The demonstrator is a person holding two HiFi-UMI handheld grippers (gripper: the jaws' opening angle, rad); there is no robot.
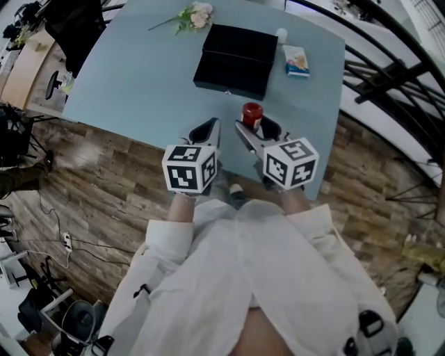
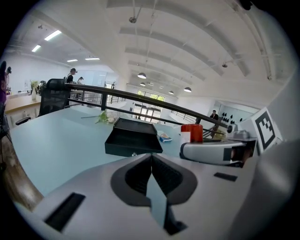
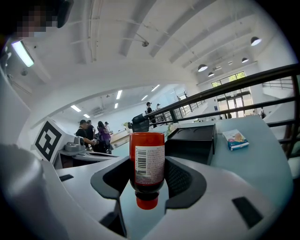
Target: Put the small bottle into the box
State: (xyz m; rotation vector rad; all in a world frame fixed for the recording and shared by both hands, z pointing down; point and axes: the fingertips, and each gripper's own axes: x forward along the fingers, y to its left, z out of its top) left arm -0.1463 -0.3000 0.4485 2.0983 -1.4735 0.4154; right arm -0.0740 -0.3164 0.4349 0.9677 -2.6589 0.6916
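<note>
The small bottle [image 3: 147,166] is red with a white barcode label, and its red cap points back toward the gripper body. My right gripper [image 3: 147,180] is shut on it, one pad on each side. In the head view the bottle [image 1: 252,115] hangs over the table's near edge in the right gripper [image 1: 254,129]. The black box [image 1: 235,59] lies open farther back on the table, also seen from the left gripper view as the box [image 2: 132,138]. My left gripper [image 2: 151,165] is shut on nothing, beside the right one at the left gripper [image 1: 208,132].
The light blue table [image 1: 139,83] carries a flower sprig [image 1: 195,15] behind the box, a small printed packet [image 1: 297,60] and a white item [image 1: 281,33] to the box's right. Black railings [image 1: 389,76] run past the table's right side. Wooden floor lies below.
</note>
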